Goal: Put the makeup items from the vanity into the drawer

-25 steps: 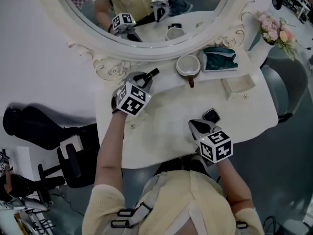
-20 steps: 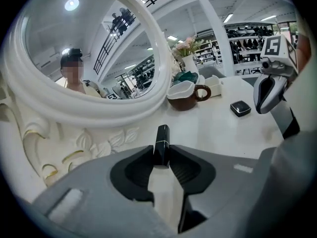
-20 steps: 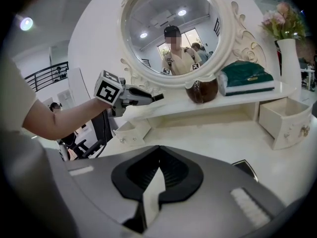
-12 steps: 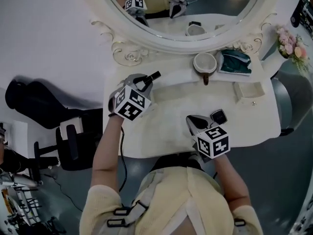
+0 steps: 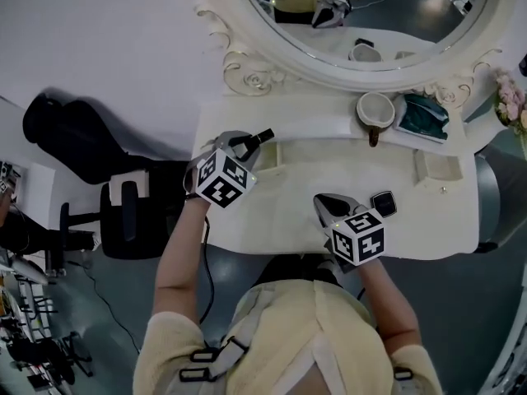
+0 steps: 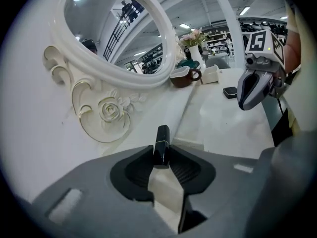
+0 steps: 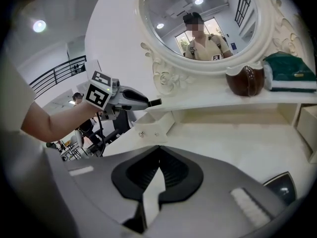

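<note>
Left gripper (image 5: 245,143) clamped on a black lipstick tube (image 5: 262,135); right gripper (image 5: 326,205) empty.
Head view: over the white vanity (image 5: 313,175), the left gripper holds the tube above the vanity's left end, by what looks like a small open drawer (image 5: 269,155), though this angle is poor. The right gripper hovers near the front edge, just beside a dark compact (image 5: 383,203). Left gripper view: the pads pinch the tube's lower end and its tip points toward the mirror (image 6: 119,33). Right gripper view: the jaws are drawn together with nothing between them; the drawer (image 7: 154,126) stands pulled out under the tube.
</note>
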Demonstrator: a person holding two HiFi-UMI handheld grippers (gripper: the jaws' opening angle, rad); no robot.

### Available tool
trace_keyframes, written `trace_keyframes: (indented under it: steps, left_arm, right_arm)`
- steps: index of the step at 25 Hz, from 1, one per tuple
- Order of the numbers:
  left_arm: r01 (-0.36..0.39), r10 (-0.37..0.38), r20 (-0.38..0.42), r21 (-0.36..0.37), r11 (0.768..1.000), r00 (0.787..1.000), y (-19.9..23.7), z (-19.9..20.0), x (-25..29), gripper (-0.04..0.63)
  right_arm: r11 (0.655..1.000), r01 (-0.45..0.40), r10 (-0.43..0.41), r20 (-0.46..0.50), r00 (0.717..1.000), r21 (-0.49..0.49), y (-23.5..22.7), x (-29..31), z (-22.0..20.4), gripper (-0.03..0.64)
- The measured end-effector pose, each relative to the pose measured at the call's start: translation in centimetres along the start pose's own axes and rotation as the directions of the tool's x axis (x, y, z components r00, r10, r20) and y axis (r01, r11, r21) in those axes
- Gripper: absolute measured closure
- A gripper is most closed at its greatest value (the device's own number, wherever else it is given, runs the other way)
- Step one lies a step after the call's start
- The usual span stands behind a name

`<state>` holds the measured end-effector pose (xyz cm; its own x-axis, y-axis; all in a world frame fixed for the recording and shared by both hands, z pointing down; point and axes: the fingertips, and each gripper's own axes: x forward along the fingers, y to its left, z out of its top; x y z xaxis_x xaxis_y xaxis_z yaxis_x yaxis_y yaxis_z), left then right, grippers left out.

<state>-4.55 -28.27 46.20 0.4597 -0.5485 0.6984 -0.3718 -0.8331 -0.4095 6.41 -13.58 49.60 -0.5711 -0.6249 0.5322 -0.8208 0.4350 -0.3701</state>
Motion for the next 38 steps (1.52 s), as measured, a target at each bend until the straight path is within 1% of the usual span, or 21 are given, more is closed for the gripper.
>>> trace_keyframes:
  steps: [7, 11, 15, 19, 23, 27, 30, 32, 35, 38]
  left_arm:
    - [0.011, -0.012, -0.053, -0.033, 0.999, 0.999, -0.7, -3.1, -0.9, 0.485]
    - [0.042, -0.045, -0.121, -0.025, 0.999, 0.992, -1.1, -5.0, -0.6, 0.485]
    - [0.078, -0.081, -0.187, -0.024, 0.997, 0.979, -1.2, -6.5, 0.0, 0.483]
    - [0.094, -0.093, -0.251, -0.007, 0.996, 0.964, -0.9, -7.9, 0.7, 0.483]
    - [0.128, -0.126, -0.289, -0.012, 0.992, 0.949, -0.9, -8.4, 1.2, 0.485]
    - [0.167, -0.159, -0.332, -0.007, 0.986, 0.930, -0.8, -8.6, 1.8, 0.485]
    - [0.180, -0.172, -0.350, -0.008, 0.984, 0.921, -0.9, -8.7, 2.1, 0.488]
    - [0.180, -0.170, -0.351, -0.005, 0.984, 0.921, -0.9, -8.7, 2.3, 0.488]
    - [0.163, -0.156, -0.341, -0.007, 0.987, 0.927, -0.7, -8.7, 2.5, 0.488]
    - [0.148, -0.149, -0.326, -0.026, 0.989, 0.934, -0.5, -8.7, 2.6, 0.486]
  right_arm:
    - [0.998, -0.052, 0.051, -0.037, 0.998, -0.022, 1.4, 1.5, -0.4, 0.615]
    - [0.997, -0.075, 0.073, -0.060, 0.996, -0.030, 2.1, 2.0, -1.0, 0.615]
    - [0.995, -0.089, 0.087, -0.075, 0.993, -0.034, 2.6, 2.2, -1.6, 0.615]
    - [0.995, -0.090, 0.087, -0.082, 0.993, -0.034, 2.7, 2.2, -1.8, 0.615]
    - [0.996, -0.083, 0.080, -0.084, 0.993, -0.027, 2.7, 2.1, -2.2, 0.615]
    - [0.997, -0.073, 0.071, -0.087, 0.994, -0.020, 2.5, 2.0, -2.4, 0.615]
    - [0.998, -0.064, 0.063, -0.086, 0.994, -0.012, 2.2, 1.7, -2.6, 0.615]
    - [0.998, -0.058, 0.057, -0.085, 0.995, -0.006, 2.0, 1.6, -2.7, 0.615]
    - [0.999, -0.053, 0.053, -0.085, 0.995, 0.000, 1.7, 1.5, -2.9, 0.615]
    - [0.999, -0.052, 0.052, -0.088, 0.995, 0.002, 1.7, 1.4, -3.0, 0.615]
